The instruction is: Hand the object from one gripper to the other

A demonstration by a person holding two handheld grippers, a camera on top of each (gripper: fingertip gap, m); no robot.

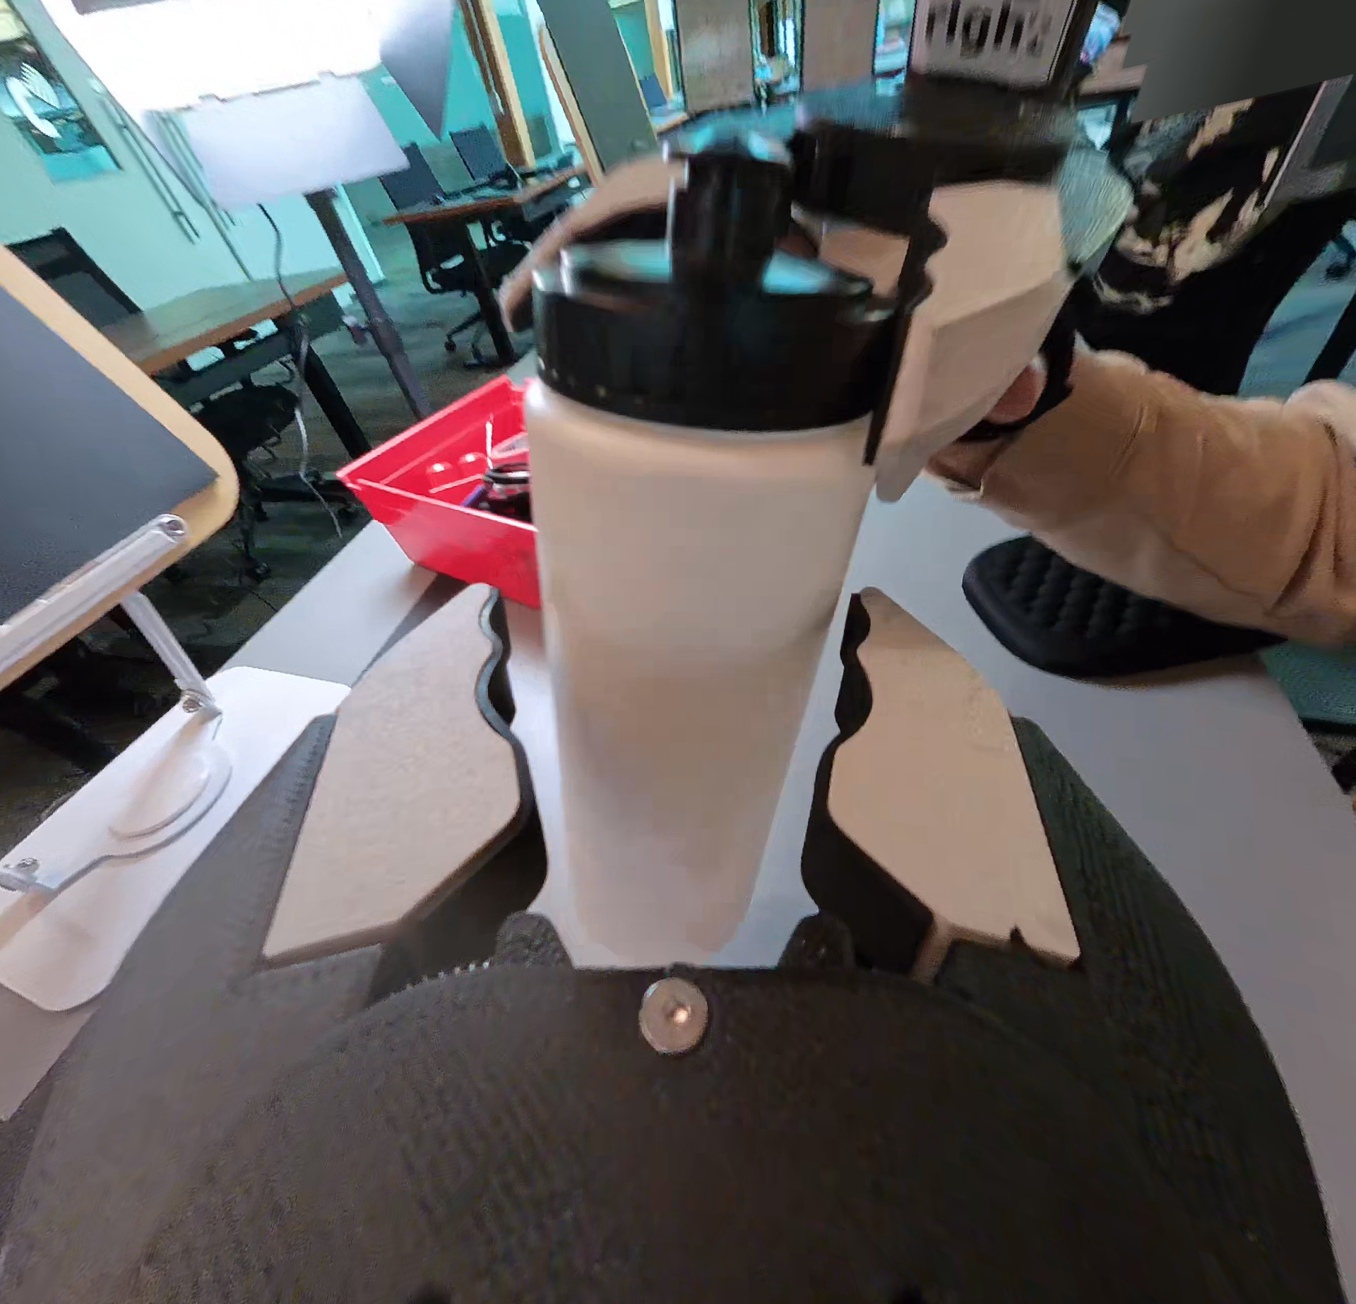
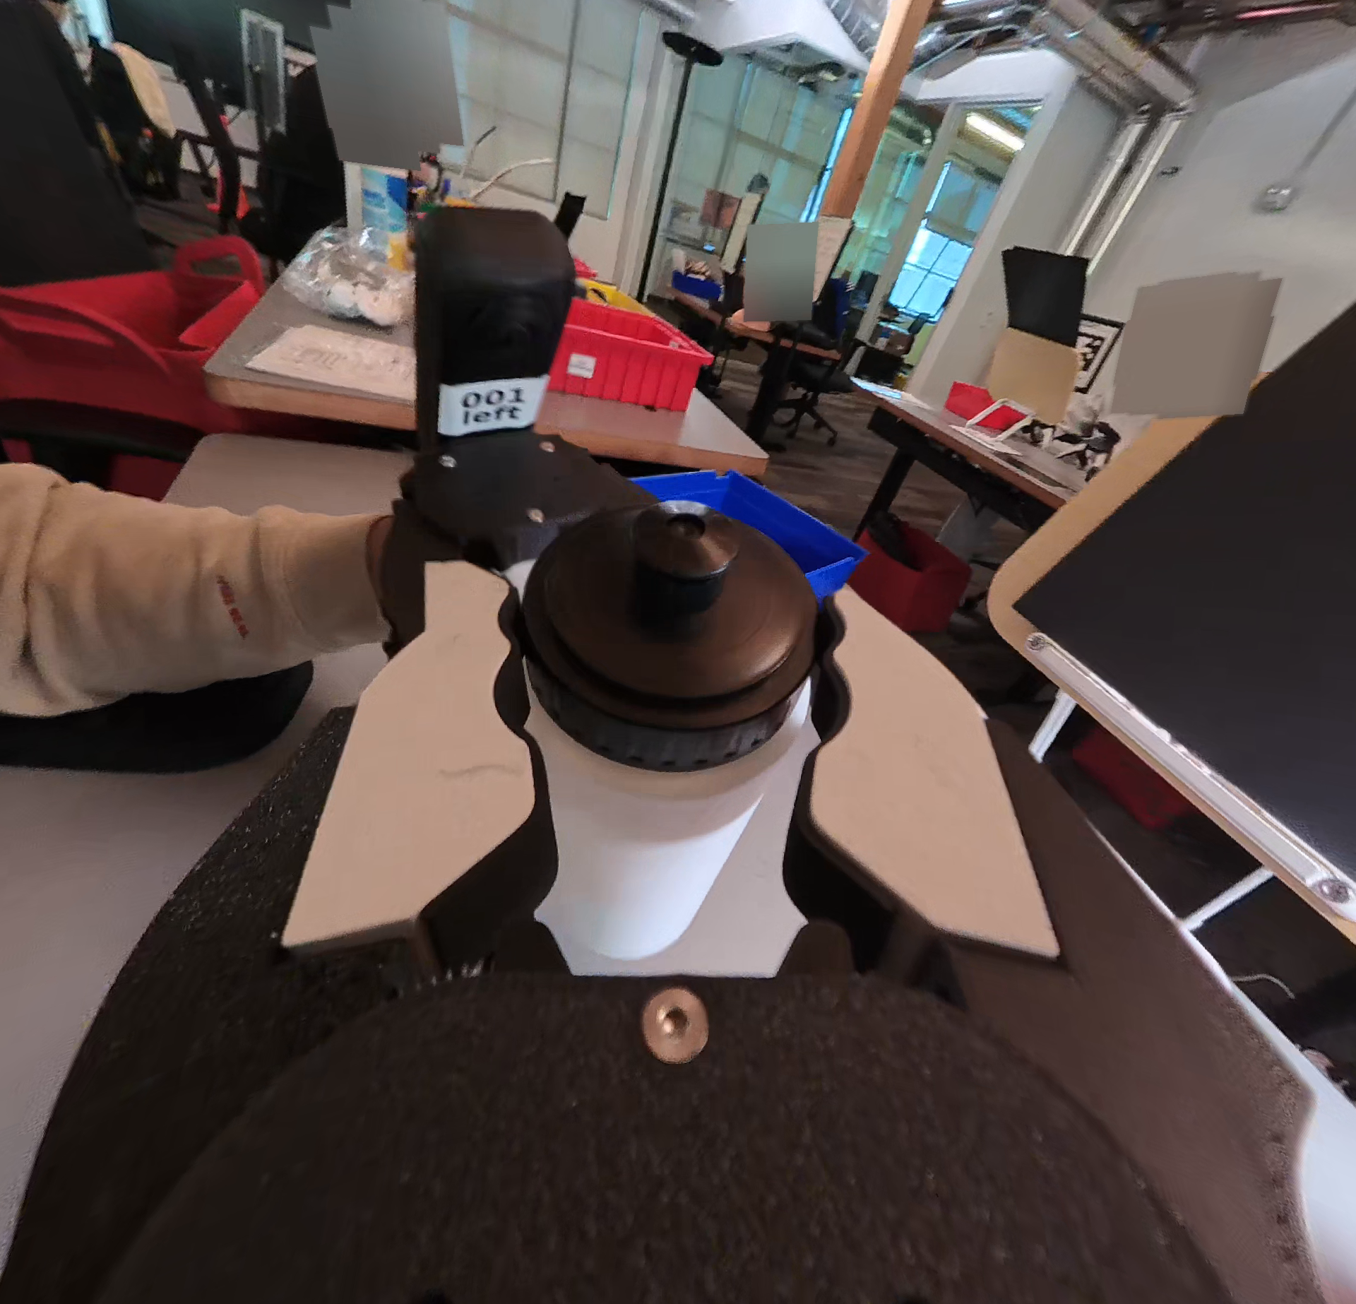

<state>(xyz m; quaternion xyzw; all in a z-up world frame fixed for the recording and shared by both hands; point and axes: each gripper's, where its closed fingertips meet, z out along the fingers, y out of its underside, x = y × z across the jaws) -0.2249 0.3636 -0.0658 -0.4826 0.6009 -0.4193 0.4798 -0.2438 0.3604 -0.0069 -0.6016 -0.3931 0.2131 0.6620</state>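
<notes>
A white bottle (image 1: 682,645) with a black screw cap (image 1: 704,329) stands upright between both grippers. My left gripper (image 1: 682,601) is open around the bottle's lower body, with a thin gap on each side of it. My right gripper (image 2: 660,593) is shut on the bottle's cap (image 2: 668,652), one finger pressed on each side of it. The bottle's white body (image 2: 653,850) hangs below the cap. The right gripper also shows in the left wrist view (image 1: 961,315) at the cap. The left gripper shows in the right wrist view (image 2: 484,491), behind the bottle.
A grey table (image 1: 1101,792) lies below. A red bin (image 1: 440,505) with small items sits behind the bottle, a blue bin (image 2: 770,520) on the other side. A black padded rest (image 1: 1086,615) lies under a sleeve (image 1: 1174,483). A dark screen on a stand (image 1: 73,447) is beside the left gripper. Tip to tip, the grippers are about 5 centimetres apart.
</notes>
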